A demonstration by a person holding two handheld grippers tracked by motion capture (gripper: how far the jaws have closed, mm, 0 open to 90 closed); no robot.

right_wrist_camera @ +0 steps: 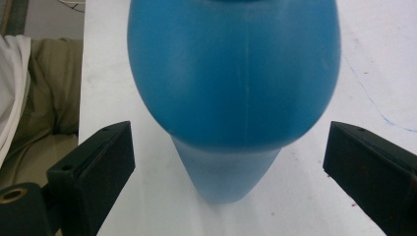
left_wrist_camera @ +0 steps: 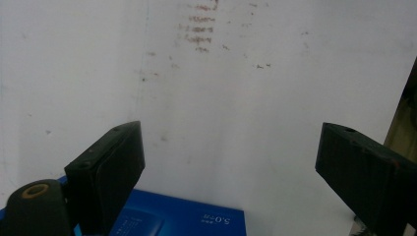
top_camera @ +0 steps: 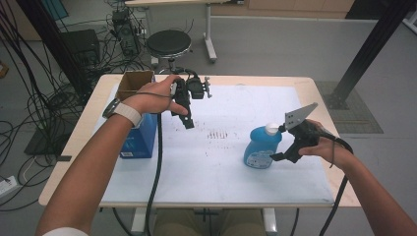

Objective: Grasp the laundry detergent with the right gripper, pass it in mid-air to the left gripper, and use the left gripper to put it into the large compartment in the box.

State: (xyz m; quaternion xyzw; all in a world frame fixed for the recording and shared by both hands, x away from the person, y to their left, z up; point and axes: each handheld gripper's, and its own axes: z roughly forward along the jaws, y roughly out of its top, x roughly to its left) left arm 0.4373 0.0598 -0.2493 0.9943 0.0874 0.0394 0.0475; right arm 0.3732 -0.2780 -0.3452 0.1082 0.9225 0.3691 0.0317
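A blue bottle (top_camera: pixel 262 147) with a white cap (top_camera: pixel 271 129) stands on the white sheet (top_camera: pixel 221 172) covering the table (top_camera: pixel 319 93), toward the person's right, as the right gripper (top_camera: pixel 276 156) closes in on it from the side. In the right gripper view its jaws stand wide apart, one on each side of the bottle's (right_wrist_camera: pixel 233 88) round body and clear of it, holding nothing.

The left gripper (top_camera: pixel 188 123) hangs above the sheet near the middle of the table, just beside a blue box (top_camera: pixel 142 140) with a brown cardboard box (top_camera: pixel 134 83) at its far end. Its jaws are also spread wide and empty, pointed down at the stained sheet (left_wrist_camera: pixel 221 98), with a corner of the blue box (left_wrist_camera: pixel 182 216) below them.

The bottle looks like smooth, rigid plastic, so it is probably slippery and may give a little under a squeeze. How full it is cannot be told, so its weight is a guess. The swollen belly looks a poor place to pinch; the narrower part nearer the right gripper's camera, or the neck under the cap, seems the safer hold.

The bottle's label (top_camera: pixel 255 158) is too small to read. The cardboard box's inside is hidden by the left hand (top_camera: pixel 152 97).
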